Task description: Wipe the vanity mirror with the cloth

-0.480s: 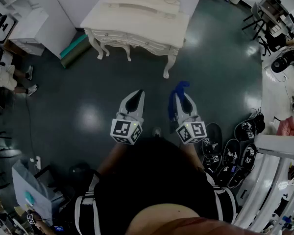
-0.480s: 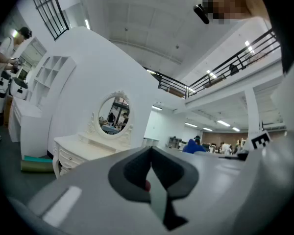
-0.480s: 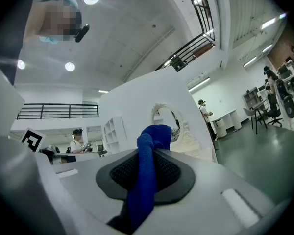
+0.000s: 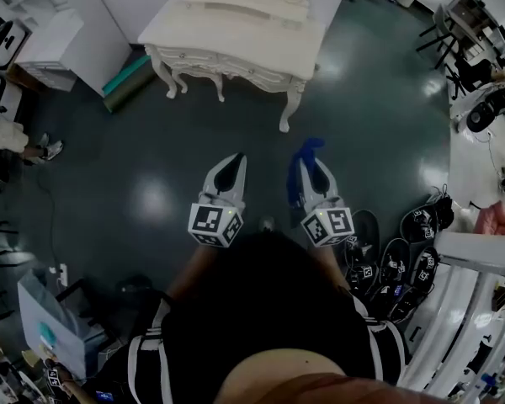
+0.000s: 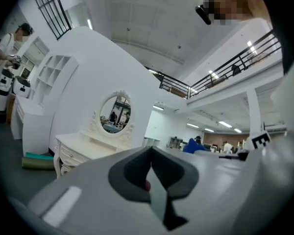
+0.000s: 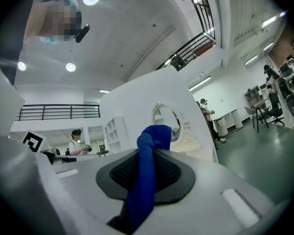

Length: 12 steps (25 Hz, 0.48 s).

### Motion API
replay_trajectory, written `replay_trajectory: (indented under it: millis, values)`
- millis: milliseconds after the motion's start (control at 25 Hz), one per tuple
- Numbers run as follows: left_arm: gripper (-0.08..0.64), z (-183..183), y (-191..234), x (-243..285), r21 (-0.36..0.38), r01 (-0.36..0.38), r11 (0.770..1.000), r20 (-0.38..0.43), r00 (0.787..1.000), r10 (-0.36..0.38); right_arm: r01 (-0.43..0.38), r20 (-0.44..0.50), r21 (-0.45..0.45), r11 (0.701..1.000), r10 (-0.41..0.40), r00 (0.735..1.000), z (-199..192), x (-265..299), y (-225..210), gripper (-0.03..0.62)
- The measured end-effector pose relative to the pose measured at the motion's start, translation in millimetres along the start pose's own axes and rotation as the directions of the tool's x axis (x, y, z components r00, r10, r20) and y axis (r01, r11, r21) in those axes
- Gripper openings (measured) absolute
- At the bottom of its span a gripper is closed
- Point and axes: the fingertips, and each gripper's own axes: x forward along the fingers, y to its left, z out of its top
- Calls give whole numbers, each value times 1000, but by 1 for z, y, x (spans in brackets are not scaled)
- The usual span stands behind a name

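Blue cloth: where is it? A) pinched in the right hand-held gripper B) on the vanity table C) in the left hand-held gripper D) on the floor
A: the blue cloth hangs clamped between the jaws of the right hand-held gripper.

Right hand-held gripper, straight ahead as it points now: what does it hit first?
Probably the vanity table: the right hand-held gripper, shut on the blue cloth, points across open floor at it, roughly in line with the mirror. Depth is unclear.
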Motion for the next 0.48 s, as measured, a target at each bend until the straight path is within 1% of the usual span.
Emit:
replay_trajectory:
  millis: [160, 480]
  values:
    - [12, -4, -6, 3, -5, -13, 1000, 3, 1000, 13, 3, 3, 13, 1000, -3, 1000, 1, -5, -11, 66]
    - [12, -12, -18, 12, 0, -61, 998, 16, 998, 61, -45, -10, -6, 999, 45, 999, 1, -7, -32, 66]
